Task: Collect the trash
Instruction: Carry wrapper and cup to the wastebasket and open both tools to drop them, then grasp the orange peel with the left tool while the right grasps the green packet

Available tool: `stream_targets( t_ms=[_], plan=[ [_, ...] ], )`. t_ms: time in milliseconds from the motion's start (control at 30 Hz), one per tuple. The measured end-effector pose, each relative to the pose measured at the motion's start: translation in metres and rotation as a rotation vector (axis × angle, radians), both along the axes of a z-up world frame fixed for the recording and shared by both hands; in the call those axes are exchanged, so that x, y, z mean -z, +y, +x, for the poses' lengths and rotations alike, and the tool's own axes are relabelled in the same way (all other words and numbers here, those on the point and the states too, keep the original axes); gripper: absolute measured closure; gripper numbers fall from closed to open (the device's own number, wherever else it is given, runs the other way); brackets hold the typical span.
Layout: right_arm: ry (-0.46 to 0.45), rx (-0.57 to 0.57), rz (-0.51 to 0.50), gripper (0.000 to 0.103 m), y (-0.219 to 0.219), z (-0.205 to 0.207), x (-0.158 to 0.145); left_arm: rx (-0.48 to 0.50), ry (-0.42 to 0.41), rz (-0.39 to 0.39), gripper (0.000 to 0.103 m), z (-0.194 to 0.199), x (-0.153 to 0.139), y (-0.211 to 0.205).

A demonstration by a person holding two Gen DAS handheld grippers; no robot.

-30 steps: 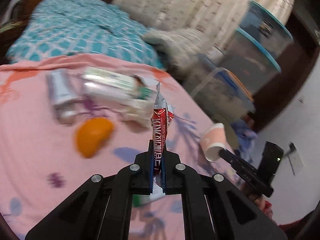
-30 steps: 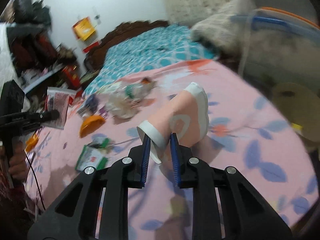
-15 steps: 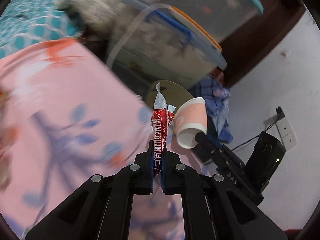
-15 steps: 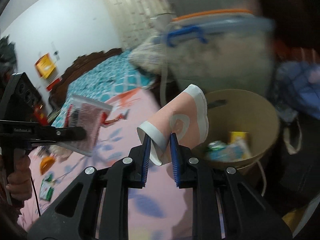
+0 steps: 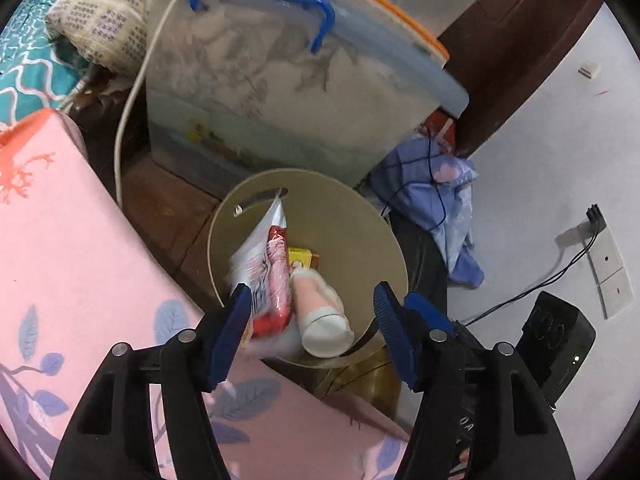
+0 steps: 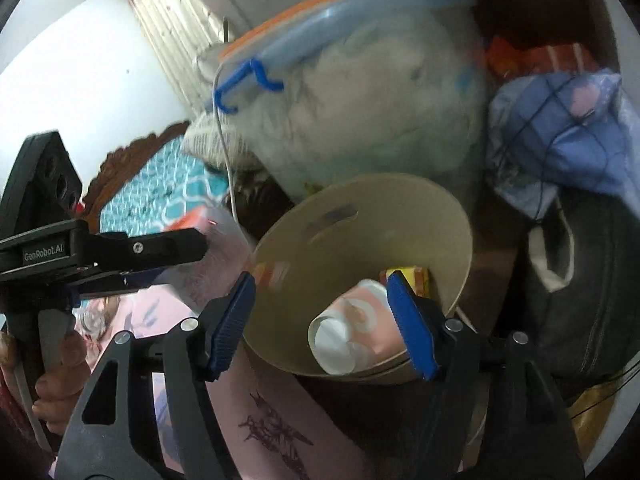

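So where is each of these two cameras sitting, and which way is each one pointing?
Left wrist: rides the left gripper, looking down along its open blue-padded fingers into the tan bin holding a red wrapper and pink paper cup.
Right wrist: rides the right gripper, open, facing the same bin from beside; the person's hand shows at left.
Shared: bin, cup, lidded storage tub.

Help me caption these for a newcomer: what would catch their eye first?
The round tan bin on the floor beside the pink bedspread, with a pink paper cup and a red wrapper lying inside. Both the left gripper and right gripper hang open over it. Behind the bin looms a big clear storage box with blue handles.
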State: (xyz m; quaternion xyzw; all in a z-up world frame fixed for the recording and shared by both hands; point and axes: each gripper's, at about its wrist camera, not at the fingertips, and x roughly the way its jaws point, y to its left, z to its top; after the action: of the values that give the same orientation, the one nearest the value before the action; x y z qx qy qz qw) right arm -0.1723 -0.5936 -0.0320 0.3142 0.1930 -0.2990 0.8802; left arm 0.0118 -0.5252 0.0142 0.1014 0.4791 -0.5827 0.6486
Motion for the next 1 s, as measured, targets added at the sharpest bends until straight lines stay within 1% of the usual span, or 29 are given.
stream_targets(
  t_ms=[67, 133, 233, 333, 400, 467, 500, 533, 600, 667, 700, 733, 800, 900, 1000],
  plan=[
    [-0.039, 0.012, -0.005, 0.034, 0.002, -0.006, -0.008, -0.032, 0.017, -0.029, 0.043, 0.007, -0.011, 0.017],
    [-0.094, 0.010, 0.005, 0.034, 0.009, -0.012, -0.019, -0.063, 0.031, -0.084, 0.043, 0.013, -0.026, 0.039],
    [-0.143, -0.026, 0.004, 0.034, 0.021, -0.010, -0.034, -0.127, 0.044, -0.178, 0.043, 0.025, -0.052, 0.085],
    [-0.183, -0.086, 0.018, 0.034, 0.037, 0.000, -0.049, -0.242, 0.040, -0.271, 0.043, 0.047, -0.081, 0.153],
    [-0.200, -0.132, 0.031, 0.034, 0.049, 0.010, -0.055, -0.312, 0.038, -0.317, 0.043, 0.058, -0.097, 0.195],
    [-0.208, -0.189, 0.040, 0.034, 0.065, 0.024, -0.062, -0.426, 0.013, -0.367, 0.043, 0.074, -0.112, 0.257],
    [-0.206, -0.212, 0.044, 0.034, 0.073, 0.031, -0.063, -0.500, -0.010, -0.392, 0.043, 0.083, -0.119, 0.296],
    [-0.202, -0.245, 0.048, 0.034, 0.083, 0.041, -0.065, -0.568, -0.033, -0.404, 0.043, 0.088, -0.125, 0.330],
    [-0.189, -0.308, 0.051, 0.034, 0.106, 0.060, -0.067, -0.685, -0.074, -0.404, 0.043, 0.098, -0.132, 0.383],
    [-0.173, -0.366, 0.056, 0.034, 0.129, 0.079, -0.068, -0.817, -0.118, -0.371, 0.043, 0.105, -0.132, 0.445],
    [-0.166, -0.401, 0.063, 0.034, 0.142, 0.088, -0.068, -0.858, -0.132, -0.350, 0.043, 0.107, -0.131, 0.466],
    [-0.159, -0.432, 0.068, 0.034, 0.156, 0.096, -0.067, -0.927, -0.161, -0.303, 0.043, 0.107, -0.126, 0.496],
    [-0.141, -0.494, 0.079, 0.034, 0.183, 0.111, -0.063, -1.006, -0.205, -0.231, 0.043, 0.105, -0.119, 0.534],
    [-0.092, -0.597, 0.099, 0.034, 0.230, 0.136, -0.053, -1.138, -0.296, -0.073, 0.043, 0.097, -0.101, 0.584],
    [-0.012, -0.688, 0.097, 0.034, 0.275, 0.158, -0.038, -1.259, -0.409, 0.097, 0.043, 0.091, -0.085, 0.630]
  ],
)
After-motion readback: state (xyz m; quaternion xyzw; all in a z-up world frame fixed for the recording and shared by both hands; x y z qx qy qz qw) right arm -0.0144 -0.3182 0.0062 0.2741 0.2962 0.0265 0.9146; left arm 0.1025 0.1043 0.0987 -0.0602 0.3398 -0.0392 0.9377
